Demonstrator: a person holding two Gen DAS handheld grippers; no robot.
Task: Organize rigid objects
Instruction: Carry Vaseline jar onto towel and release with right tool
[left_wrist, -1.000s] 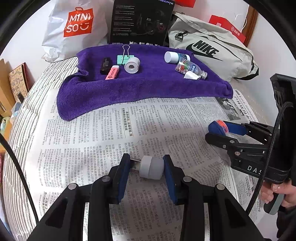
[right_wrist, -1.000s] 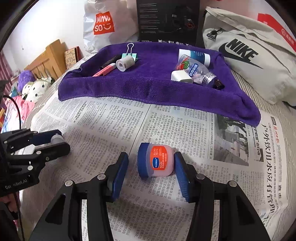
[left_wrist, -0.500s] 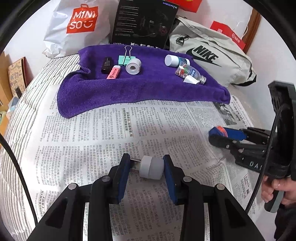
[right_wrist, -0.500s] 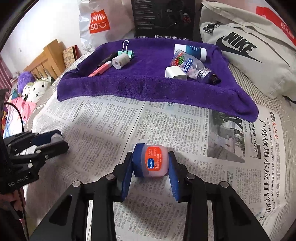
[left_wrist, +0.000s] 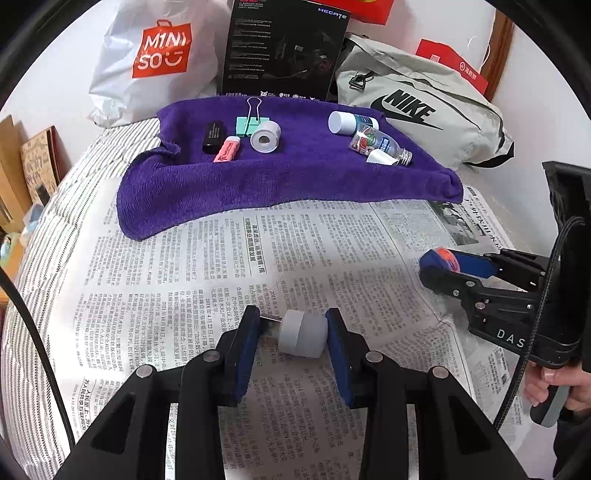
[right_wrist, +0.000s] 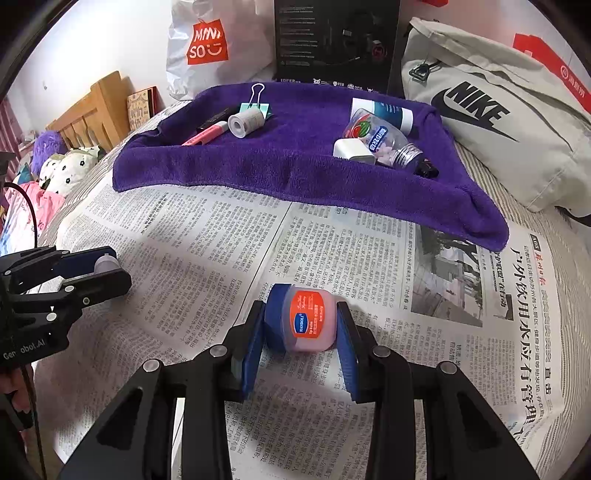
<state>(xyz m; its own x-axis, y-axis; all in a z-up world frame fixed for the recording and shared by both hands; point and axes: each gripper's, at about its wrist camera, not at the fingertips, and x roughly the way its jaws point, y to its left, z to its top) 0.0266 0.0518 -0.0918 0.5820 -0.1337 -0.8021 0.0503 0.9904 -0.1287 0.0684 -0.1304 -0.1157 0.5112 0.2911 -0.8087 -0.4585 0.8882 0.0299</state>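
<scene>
The small white plug (left_wrist: 301, 332) sits crosswise in the left tongs (left_wrist: 291, 334), clamped between the blue pads just above the newspaper (left_wrist: 166, 280). A thin metal pin pokes from its left end toward one pad. Off to the right, the right tongs (right_wrist: 301, 323) are clamped on a little jar (right_wrist: 306, 319) with a blue lid and an orange label, also low over the newspaper.

Beyond both lies the purple towel (left_wrist: 288, 177), spread over the bed. It already carries two clusters: a black stick, pink highlighter (left_wrist: 227, 148), green binder clip (left_wrist: 251, 123) and tape roll (left_wrist: 265, 136) on the left; a white-capped bottle (left_wrist: 349, 122), clear bottle (left_wrist: 380, 144) and white charger on the right.

So most of the sorting looks finished. By my reckoning only these two held pieces are left to carry over to the towel.
</scene>
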